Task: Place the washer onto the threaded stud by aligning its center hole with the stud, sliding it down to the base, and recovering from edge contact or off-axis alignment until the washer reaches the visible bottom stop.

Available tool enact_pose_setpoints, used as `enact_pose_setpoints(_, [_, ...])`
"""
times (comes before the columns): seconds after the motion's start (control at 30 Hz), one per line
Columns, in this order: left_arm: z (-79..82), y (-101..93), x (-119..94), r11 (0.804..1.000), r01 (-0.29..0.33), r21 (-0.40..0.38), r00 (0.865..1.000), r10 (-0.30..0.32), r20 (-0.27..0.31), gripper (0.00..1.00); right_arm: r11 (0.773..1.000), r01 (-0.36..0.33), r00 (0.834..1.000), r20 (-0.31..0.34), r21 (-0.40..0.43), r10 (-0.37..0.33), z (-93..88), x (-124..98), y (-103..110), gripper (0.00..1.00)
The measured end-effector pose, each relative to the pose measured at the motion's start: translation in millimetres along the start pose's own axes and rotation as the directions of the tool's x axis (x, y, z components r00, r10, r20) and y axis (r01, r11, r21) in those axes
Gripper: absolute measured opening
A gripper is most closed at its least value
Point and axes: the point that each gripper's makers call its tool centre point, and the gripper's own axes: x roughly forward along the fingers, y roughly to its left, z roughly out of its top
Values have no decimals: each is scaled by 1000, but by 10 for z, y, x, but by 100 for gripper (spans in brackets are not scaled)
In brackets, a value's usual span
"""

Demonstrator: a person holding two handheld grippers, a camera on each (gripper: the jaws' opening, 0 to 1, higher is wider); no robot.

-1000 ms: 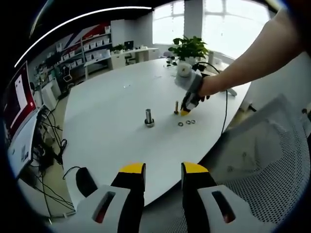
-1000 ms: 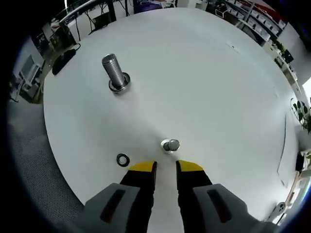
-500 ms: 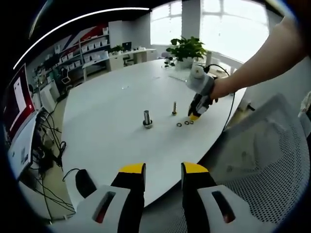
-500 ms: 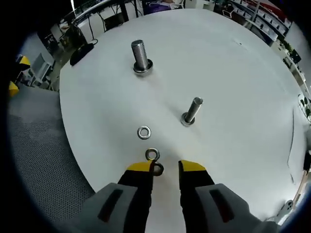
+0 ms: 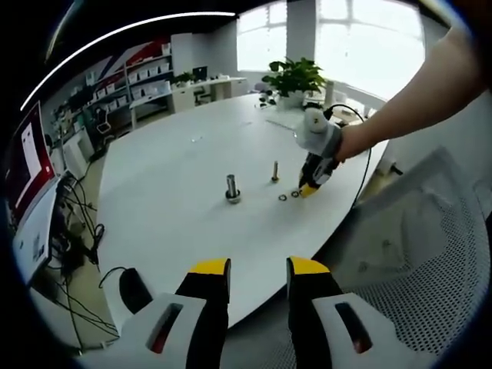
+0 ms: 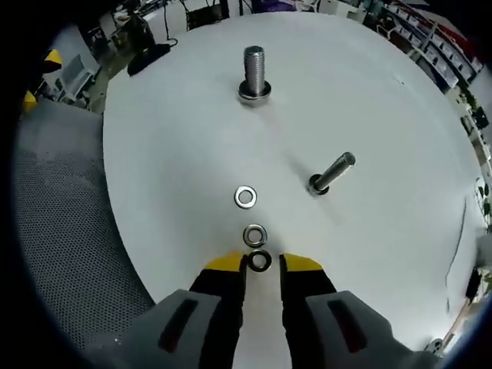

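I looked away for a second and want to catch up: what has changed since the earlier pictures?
The right gripper has pulled back from the thin stud to the row of three washers and now straddles the nearest washer, jaws open, nothing gripped yet. The left gripper stayed open off the table; studs and washers have not moved.

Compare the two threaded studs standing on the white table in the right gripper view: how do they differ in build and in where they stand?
The far stud is thick, with coarse visible threads and a wide collar at its base; the near stud is plainly thinner. The far stud stands well beyond the three washers; the near stud stands beside them, closer to the right gripper. Both are bare grey metal rising from the table, neither carrying a washer yet.
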Motion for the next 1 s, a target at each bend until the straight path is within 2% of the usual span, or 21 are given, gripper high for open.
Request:
enact_pose_setpoints(0.1, [0,3,-2,1000,-1,-2,1000,1,1,27,999,-5,1000,-12,-39,5,5,9,21,16])
enact_pose_setpoints(0.23, [5,8,-5,1000,-3,-4,1000,3,4,27,999,-36,998,-56,-40,34,-1,20,-2,17])
enact_pose_setpoints(0.37, [1,-1,-2,1000,0,0,1000,0,1,27,984,-104,989,-120,-146,86,-37,6,64,21])
enact_pose_setpoints(0.57, [-1,2,-4,1000,-2,-3,1000,2,1,27,984,-72,990,-134,-164,50,-33,14,2,16])
enact_pose_setpoints(0.63, [3,0,-3,1000,0,-3,1000,1,2,27,975,-74,990,-137,-209,45,-30,6,18,16])
enact_pose_setpoints(0.77, [5,-1,-1,1000,1,-3,1000,-1,2,27,976,-70,989,-140,-205,41,-30,4,3,16])
enact_pose_setpoints(1.0, [7,1,2,1000,2,-4,1000,-2,1,27,985,-48,983,-185,-166,16,-25,17,4,15])
